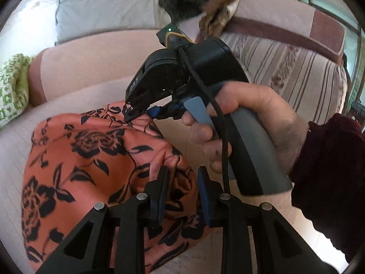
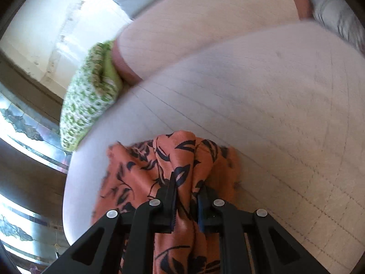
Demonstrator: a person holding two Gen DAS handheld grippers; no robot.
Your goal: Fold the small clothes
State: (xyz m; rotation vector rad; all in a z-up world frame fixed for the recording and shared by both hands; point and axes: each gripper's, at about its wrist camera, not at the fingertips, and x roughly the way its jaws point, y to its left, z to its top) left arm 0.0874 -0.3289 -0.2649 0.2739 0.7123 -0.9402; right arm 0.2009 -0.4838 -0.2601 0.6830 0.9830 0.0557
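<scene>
The orange floral garment is bunched up on the pale pink sofa seat, strung between the two grippers, so its long axis runs roughly from one to the other. Far left there's a green-and-white patterned cushion by the armrest, well apart from the cloth. The left gripper is nearly closed, pinching a fold of the fabric. Further right the right gripper angles down, jaws clamped on another bunch, with the person's hand wrapped round its grey handle. A striped cushion sits behind.
</scene>
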